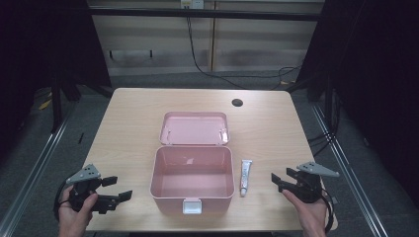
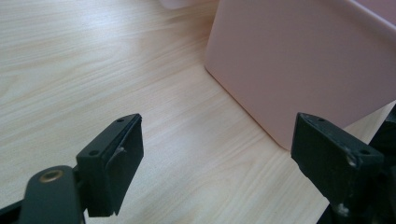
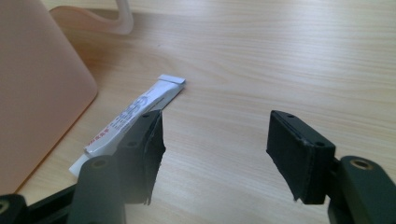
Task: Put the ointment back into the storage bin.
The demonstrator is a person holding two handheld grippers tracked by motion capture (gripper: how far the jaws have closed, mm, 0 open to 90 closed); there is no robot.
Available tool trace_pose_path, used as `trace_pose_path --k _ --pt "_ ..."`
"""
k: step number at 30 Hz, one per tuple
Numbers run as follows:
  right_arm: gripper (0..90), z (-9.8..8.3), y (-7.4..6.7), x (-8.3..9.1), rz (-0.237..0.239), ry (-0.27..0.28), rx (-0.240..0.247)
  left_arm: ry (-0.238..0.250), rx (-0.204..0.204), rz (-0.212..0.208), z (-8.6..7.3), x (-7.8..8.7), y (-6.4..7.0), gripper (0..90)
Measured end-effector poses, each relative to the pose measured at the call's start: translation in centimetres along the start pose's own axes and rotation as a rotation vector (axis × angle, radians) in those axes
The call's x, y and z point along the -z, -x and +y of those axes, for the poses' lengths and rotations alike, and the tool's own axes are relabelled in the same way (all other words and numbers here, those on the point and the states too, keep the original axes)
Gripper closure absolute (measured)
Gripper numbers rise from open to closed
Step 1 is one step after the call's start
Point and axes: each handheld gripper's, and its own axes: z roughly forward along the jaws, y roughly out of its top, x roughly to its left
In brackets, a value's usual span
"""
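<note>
Wooden table (image 1: pixel 133 128): open pink box (image 1: pixel 192 180), tube (image 1: pixel 245 175) alongside.

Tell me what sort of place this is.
Probably a lab or recording workspace, not a home: a bare wooden table with a cable hole, dark curtains on both sides, loose cables on the floor behind, and metal rails beside the table.

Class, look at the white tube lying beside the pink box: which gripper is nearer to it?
Right. The right gripper sits just right of the white tube; the left gripper is across the pink box, at its far side.
</note>
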Motion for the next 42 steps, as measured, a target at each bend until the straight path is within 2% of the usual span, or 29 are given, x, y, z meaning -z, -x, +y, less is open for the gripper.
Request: trace_pose_path --k 2,4,7,11,12,13,15,16,17,19,20,23,25,27,28,30,32,33,36,42 --pt "39.8 0.3 -0.2 0.4 -0.001 0.009 -0.003 -0.003 -0.002 -0.001 0.0 -0.1 0.0 17.0" --pt "40.6 0.4 -0.2 0.7 0.011 0.01 -0.027 -0.003 -0.004 -0.003 0.0 0.0 0.1 17.0" --pt "42.1 0.5 -0.5 0.9 0.013 0.003 -0.01 -0.001 -0.008 -0.005 0.0 0.1 0.1 17.0" --pt "41.7 0.7 -0.7 0.9 0.033 0.008 -0.023 -0.002 -0.005 -0.007 0.0 0.0 0.1 17.0" --pt "41.4 0.8 -0.7 0.7 0.059 -0.011 -0.069 -0.005 -0.006 -0.003 0.0 -0.1 0.1 17.0" --pt "41.8 1.0 -0.7 0.7 0.074 -0.024 -0.077 -0.005 -0.005 0.002 0.0 -0.1 0.1 17.0" --pt "42.6 1.2 -0.7 0.7 0.078 -0.035 -0.074 -0.005 -0.002 0.002 0.0 -0.1 0.1 17.0" --pt "45.4 1.8 -0.8 0.7 0.103 -0.04 -0.066 -0.006 -0.001 0.004 -0.1 0.0 0.0 17.0" --pt "45.9 2.1 -0.8 0.7 0.11 -0.043 -0.063 -0.005 -0.001 0.005 -0.1 0.0 0.0 17.0" --pt "46.8 2.4 -0.9 0.7 0.109 -0.041 -0.047 0.0 0.001 0.004 -0.1 0.0 0.0 17.0" --pt "47.3 3.1 -1.1 0.6 0.138 -0.064 -0.041 -0.002 -0.001 0.005 -0.1 0.0 0.0 17.0" --pt "47.6 3.6 -1.4 0.3 0.12 -0.087 -0.034 -0.003 0.0 0.0 -0.1 0.0 0.0 17.0" --pt "49.0 4.3 -1.7 -0.4 0.141 -0.127 -0.049 -0.002 -0.002 -0.003 -0.1 0.0 0.0 17.0" --pt "48.9 4.4 -1.8 -0.6 0.136 -0.139 -0.049 -0.001 -0.002 -0.003 -0.1 0.0 0.0 17.0" --pt "49.0 4.6 -1.9 -1.1 0.146 -0.168 -0.063 -0.004 -0.001 -0.001 -0.1 0.0 0.0 17.0" --pt "49.0 4.7 -2.0 -1.3 0.148 -0.198 -0.059 -0.008 -0.003 -0.004 -0.1 -0.1 0.0 17.0" --pt "49.0 4.8 -2.1 -1.5 0.153 -0.211 -0.063 -0.007 -0.004 -0.002 -0.1 -0.1 0.1 17.0" --pt "48.1 4.9 -2.4 -1.7 0.174 -0.232 -0.067 -0.007 -0.004 0.0 -0.1 -0.1 0.1 17.0" --pt "48.1 5.1 -2.6 -2.1 0.191 -0.254 -0.074 -0.007 -0.004 0.0 -0.1 -0.1 0.1 17.0" --pt "45.2 5.6 -2.9 -3.0 0.201 -0.299 -0.099 -0.009 -0.003 -0.005 -0.1 -0.1 0.0 17.0"
